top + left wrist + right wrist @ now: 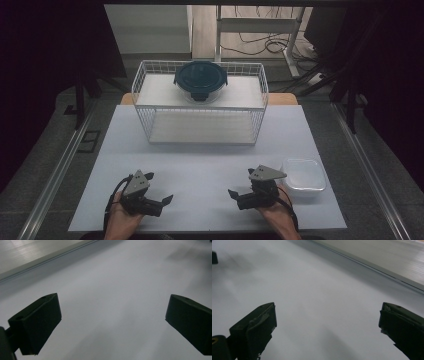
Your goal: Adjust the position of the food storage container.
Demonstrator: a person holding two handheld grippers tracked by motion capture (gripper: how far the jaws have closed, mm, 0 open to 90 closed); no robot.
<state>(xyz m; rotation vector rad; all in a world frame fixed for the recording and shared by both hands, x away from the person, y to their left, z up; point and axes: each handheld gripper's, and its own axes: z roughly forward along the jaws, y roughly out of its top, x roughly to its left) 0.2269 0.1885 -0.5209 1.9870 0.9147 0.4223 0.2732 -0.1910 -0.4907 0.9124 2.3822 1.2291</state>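
Left gripper (159, 189) low over the near left of the white table (200, 165), held in a hand (120, 220) entering from the bottom edge, forearm angled up and slightly outward. Jaws spread wide and empty, pointing inward toward the table's middle, grey three-cornered plate tilted on top. In the left gripper view, two black jaws well apart with bare table between them, a metal rail along the far edge.

Right gripper (241, 185) mirrored on the near right, gripped by the other hand (277, 215), wrist turned so the jaws point left toward the opposite gripper. Jaws likewise parted wide, pinching nothing; in the right gripper view, plain white surface between the two black tips.

Nearest thing: a shallow clear plastic container (304, 175), resting on the table just beside the right gripper, on its outer side, untouched.

Farther back, a white wire basket (200, 127) standing at the table's far middle, with a round dark-lidded container (201, 80) sitting on top of it near its rear edge.
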